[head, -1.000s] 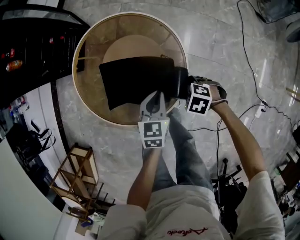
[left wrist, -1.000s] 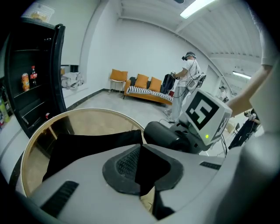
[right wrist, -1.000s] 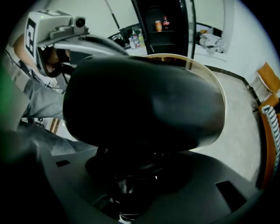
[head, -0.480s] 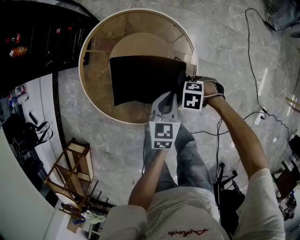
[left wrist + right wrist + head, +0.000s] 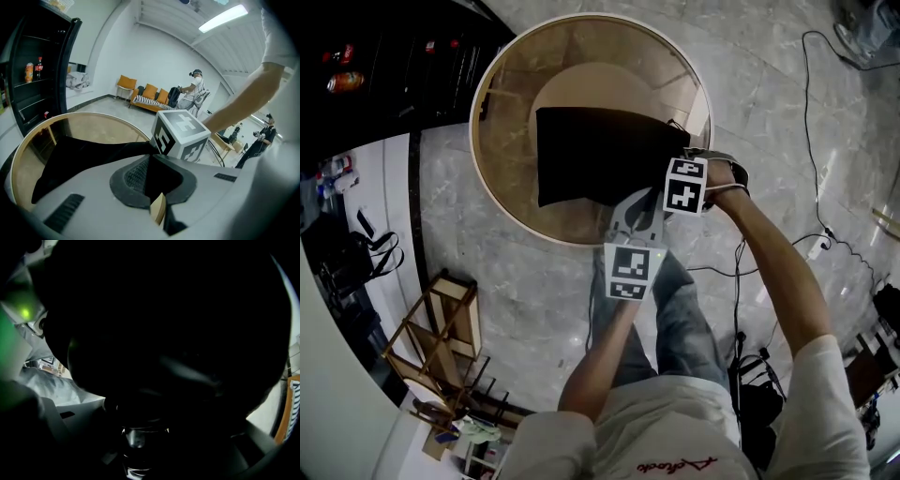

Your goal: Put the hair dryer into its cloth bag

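bag (image 5: 600, 155) black, limp | L grip (image 5: 152, 171) pinches rim | R grip (image 5: 138, 434) clasps black dryer (image 5: 164, 333)

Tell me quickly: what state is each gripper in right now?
Left gripper: closed, pinching the edge of the cloth bag.
Right gripper: closed on the hair dryer, though its view is very dark.

**Legible markings: none can be read with confidence.**

White shirt (image 5: 675, 422), near edge of the head view: one line of red cursive print (image 5: 673, 465), with letters too small and distorted to resolve. Near marker cube (image 5: 628, 272) and far marker cube (image 5: 685, 185): black-and-white square code patterns only, with no letters or digits. Bottles (image 5: 30, 72) on the black shelf unit (image 5: 64, 58), far left in the left gripper view: coloured labels, print too small to read.
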The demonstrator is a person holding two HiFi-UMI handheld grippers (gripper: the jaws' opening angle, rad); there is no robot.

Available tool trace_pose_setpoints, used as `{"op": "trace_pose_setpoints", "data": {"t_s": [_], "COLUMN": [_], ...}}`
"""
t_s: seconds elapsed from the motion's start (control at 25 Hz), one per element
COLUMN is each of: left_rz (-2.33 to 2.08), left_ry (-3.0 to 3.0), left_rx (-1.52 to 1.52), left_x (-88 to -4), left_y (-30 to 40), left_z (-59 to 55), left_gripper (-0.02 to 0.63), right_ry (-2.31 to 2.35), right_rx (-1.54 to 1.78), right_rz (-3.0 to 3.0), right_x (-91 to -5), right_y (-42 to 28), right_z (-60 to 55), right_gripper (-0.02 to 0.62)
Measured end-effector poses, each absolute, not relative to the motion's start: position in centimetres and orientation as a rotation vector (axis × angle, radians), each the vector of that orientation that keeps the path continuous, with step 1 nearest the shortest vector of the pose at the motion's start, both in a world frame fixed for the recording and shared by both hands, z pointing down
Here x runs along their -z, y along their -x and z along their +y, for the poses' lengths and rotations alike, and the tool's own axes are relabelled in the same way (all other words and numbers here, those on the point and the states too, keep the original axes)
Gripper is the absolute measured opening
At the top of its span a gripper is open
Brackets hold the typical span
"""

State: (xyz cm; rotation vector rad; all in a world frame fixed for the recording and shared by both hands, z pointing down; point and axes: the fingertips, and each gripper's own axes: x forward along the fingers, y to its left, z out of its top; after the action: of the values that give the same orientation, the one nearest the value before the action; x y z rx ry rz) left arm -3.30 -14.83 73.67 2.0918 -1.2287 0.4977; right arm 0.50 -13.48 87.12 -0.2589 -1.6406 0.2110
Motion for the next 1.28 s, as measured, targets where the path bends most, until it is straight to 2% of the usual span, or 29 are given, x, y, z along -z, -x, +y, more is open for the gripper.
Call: {"op": "trace_pose_setpoints", "data": {"t_s": [0.72, 0.92, 1.28], "left_rz": [-1.182, -1.157, -1.118], "left_ry": [-2.051, -2.072, -2.086], "left_rx": [-0.500, -0.518, -0.576], "left_x": [-75.5, -75.7, -76.8], "left_y": [4.7, 3.4, 1.9], "left_z": [-12.9, -12.5, -12.4], "left_gripper": [0.037, 0.037, 0.037], "right_ry": [0.177, 0.132, -0.033], "right_rx": [-0.086, -0.082, -0.157], "right_rz": [-1.654, -1.761, -1.928], "right_x": [-88.8, -88.2, -86.4], "right_y": [1.0, 0.2, -2.9], "right_z": [-13.7, -13.2, -14.3], "right_gripper": [0.237, 0.306, 0.324]}}
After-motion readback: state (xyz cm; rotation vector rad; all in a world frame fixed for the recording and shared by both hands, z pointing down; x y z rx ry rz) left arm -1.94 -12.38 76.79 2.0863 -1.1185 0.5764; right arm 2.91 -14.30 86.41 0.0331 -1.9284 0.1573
